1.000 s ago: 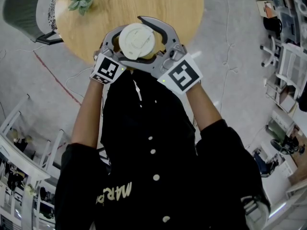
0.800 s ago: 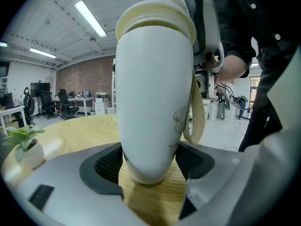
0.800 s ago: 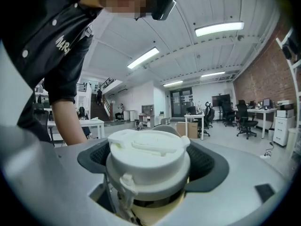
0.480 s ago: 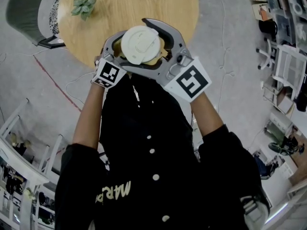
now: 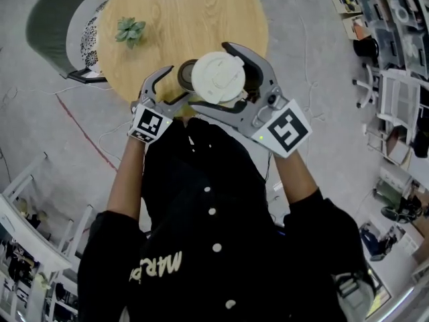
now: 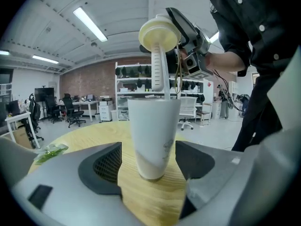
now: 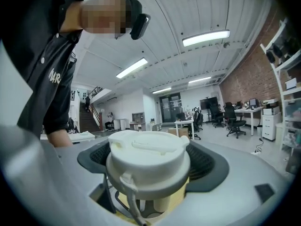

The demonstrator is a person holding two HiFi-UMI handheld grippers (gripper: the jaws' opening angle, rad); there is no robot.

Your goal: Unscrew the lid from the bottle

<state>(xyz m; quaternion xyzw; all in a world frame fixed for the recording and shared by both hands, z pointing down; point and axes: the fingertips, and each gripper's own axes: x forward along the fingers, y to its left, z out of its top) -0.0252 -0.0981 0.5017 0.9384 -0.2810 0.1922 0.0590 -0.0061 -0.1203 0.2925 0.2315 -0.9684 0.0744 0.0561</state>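
A white bottle (image 6: 153, 140) stands upright over the round wooden table (image 5: 201, 19), and its open dark mouth (image 5: 185, 76) shows in the head view. My left gripper (image 6: 148, 166) is shut on its lower body, one dark pad on each side. The white lid (image 5: 219, 77) is off the bottle, above it and to its right. My right gripper (image 5: 211, 76) is shut on that lid (image 7: 148, 157). In the left gripper view the lid (image 6: 159, 34) hangs high, with a white straw (image 6: 158, 74) reaching down into the bottle.
A small green plant (image 5: 129, 30) lies on the table's far left part. A grey-green chair (image 5: 57, 22) stands beyond the table at the left. White chairs and shelves (image 5: 402, 92) line the right side, and grey floor surrounds the table.
My right gripper has risen and shifted right with the lid, uncovering the bottle's mouth. My left gripper stays closed round the bottle.
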